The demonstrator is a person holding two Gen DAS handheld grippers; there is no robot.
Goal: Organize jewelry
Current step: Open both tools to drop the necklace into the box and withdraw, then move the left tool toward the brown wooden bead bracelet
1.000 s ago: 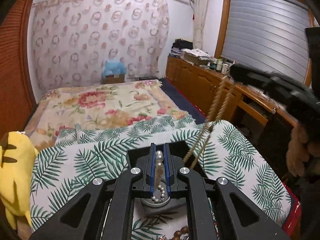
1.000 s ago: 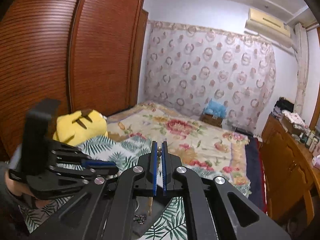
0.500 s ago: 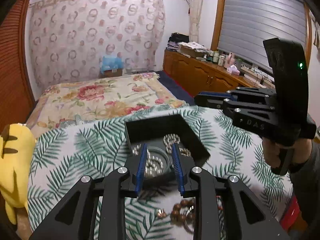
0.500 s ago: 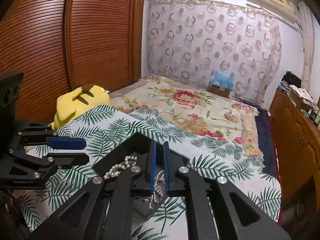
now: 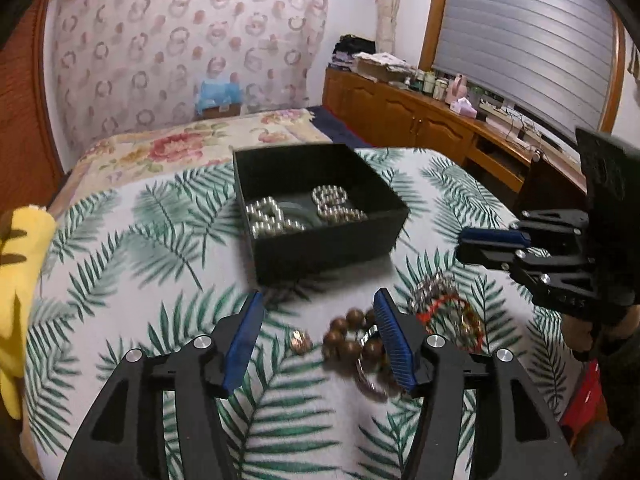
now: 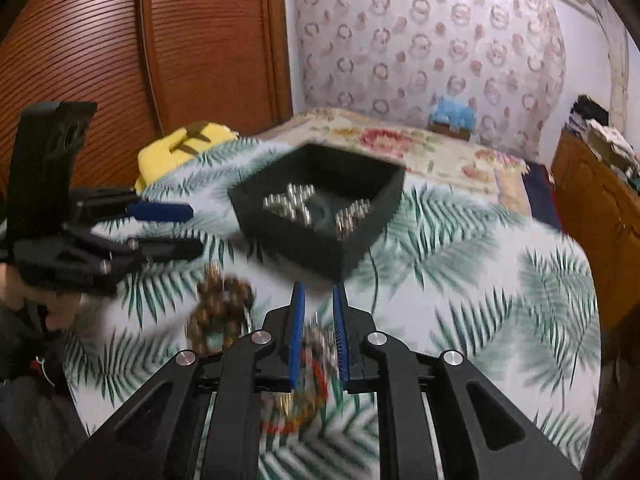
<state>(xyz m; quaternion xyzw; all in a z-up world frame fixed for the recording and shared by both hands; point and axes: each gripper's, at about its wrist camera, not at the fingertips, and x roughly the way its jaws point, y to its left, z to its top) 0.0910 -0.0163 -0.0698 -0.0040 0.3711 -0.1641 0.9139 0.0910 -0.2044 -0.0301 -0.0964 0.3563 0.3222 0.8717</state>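
Note:
A black open box (image 5: 320,216) stands on the palm-leaf cloth (image 5: 132,256) and holds silver bead strands (image 5: 272,218); the right wrist view shows the box (image 6: 316,208) too. My left gripper (image 5: 318,312) is open and empty, just short of the box, over a brown wooden bead bracelet (image 5: 356,340) and a small ring (image 5: 300,342). A red cord bracelet with silver pieces (image 5: 444,312) lies to the right. My right gripper (image 6: 318,300) is open, with the red cord bracelet (image 6: 312,364) lying between its fingers. The brown beads (image 6: 220,308) lie to its left.
A yellow plush toy (image 5: 16,280) sits at the cloth's left edge. A floral bed (image 5: 192,144) lies behind, a wooden wardrobe (image 6: 160,40) to the left, and wooden cabinets (image 5: 420,116) on the right. Each gripper shows in the other's view, the right one (image 5: 492,240) and the left one (image 6: 160,224).
Both grippers let go of their bead strands into the black box, opened, and pulled back and down toward the loose jewelry in front of the box.

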